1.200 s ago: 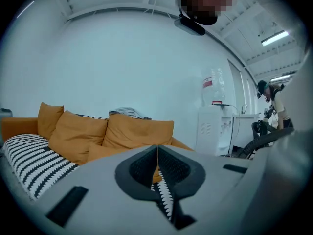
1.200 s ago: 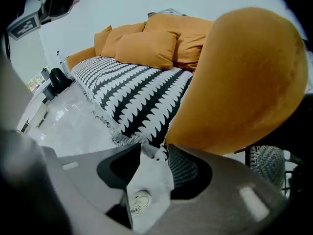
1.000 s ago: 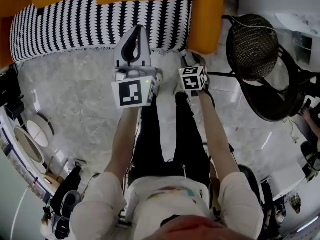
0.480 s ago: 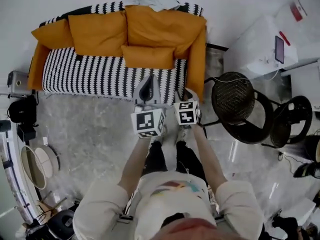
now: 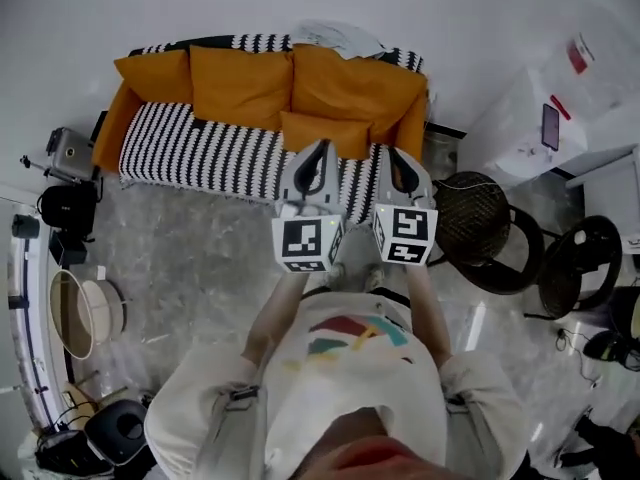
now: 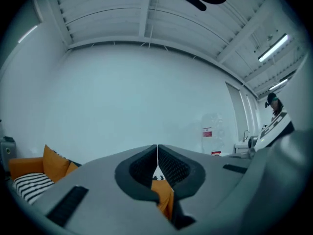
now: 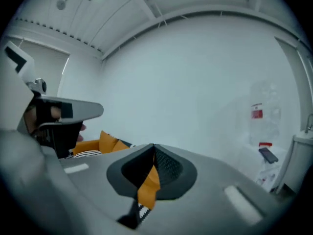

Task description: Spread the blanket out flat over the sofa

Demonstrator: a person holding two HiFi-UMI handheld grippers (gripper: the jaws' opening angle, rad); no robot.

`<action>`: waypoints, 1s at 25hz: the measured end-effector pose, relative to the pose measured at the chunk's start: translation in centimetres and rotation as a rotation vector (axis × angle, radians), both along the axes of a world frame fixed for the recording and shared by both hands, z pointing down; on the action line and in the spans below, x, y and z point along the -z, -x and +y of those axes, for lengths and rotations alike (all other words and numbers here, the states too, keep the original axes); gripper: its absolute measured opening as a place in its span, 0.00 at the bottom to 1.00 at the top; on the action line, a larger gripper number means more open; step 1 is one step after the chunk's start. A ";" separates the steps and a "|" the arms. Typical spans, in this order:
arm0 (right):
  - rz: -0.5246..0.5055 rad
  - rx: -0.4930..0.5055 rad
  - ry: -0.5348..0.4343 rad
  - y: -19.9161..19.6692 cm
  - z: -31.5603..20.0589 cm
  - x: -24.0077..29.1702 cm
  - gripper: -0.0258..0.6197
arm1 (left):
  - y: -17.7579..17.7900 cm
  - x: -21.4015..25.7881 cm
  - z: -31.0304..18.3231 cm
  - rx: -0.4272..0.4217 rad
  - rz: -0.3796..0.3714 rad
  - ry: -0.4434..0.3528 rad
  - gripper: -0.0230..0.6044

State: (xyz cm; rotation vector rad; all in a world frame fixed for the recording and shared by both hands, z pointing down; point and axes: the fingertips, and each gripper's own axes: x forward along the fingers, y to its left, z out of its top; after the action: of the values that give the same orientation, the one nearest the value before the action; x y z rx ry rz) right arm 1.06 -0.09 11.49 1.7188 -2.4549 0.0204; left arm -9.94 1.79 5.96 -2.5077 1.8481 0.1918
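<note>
The black-and-white patterned blanket (image 5: 225,153) lies spread over the seat of the orange sofa (image 5: 112,133), with orange cushions (image 5: 240,80) along the back. A strip of the blanket also shows over the backrest top (image 5: 260,42). Both grippers are held up side by side in front of the person, well away from the sofa. My left gripper (image 5: 318,148) is shut and empty; in the left gripper view its jaws (image 6: 157,148) meet in a thin line. My right gripper (image 5: 396,154) has just closed with nothing between its jaws (image 7: 154,147).
A black wicker chair (image 5: 478,223) stands right of the sofa, a second black chair (image 5: 585,258) beyond it. A white cabinet (image 5: 525,118) sits at the back right. Camera gear (image 5: 65,208) and a round basket (image 5: 85,313) are at the left on the marble floor.
Both grippers rose from low near the blanket's front edge to chest height. The person straightened up, and the whole sofa came into view.
</note>
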 end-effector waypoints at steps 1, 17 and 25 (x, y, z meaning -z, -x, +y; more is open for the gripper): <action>0.003 0.009 -0.053 0.1 0.6 2.1 0.05 | 0.0 1.1 0.5 -0.006 -0.008 -0.029 0.06; 0.000 0.102 -0.254 2.0 6.5 8.9 0.05 | 2.0 5.4 4.8 0.046 -0.058 -0.145 0.06; 0.007 0.138 -0.237 3.3 5.6 8.4 0.05 | 3.7 5.1 4.0 0.092 -0.063 -0.137 0.06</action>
State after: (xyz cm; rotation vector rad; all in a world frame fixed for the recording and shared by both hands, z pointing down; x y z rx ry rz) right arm -2.19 5.53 3.04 1.6228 -2.6558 -0.3021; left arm -13.68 5.81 0.86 -2.3071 1.8533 0.2265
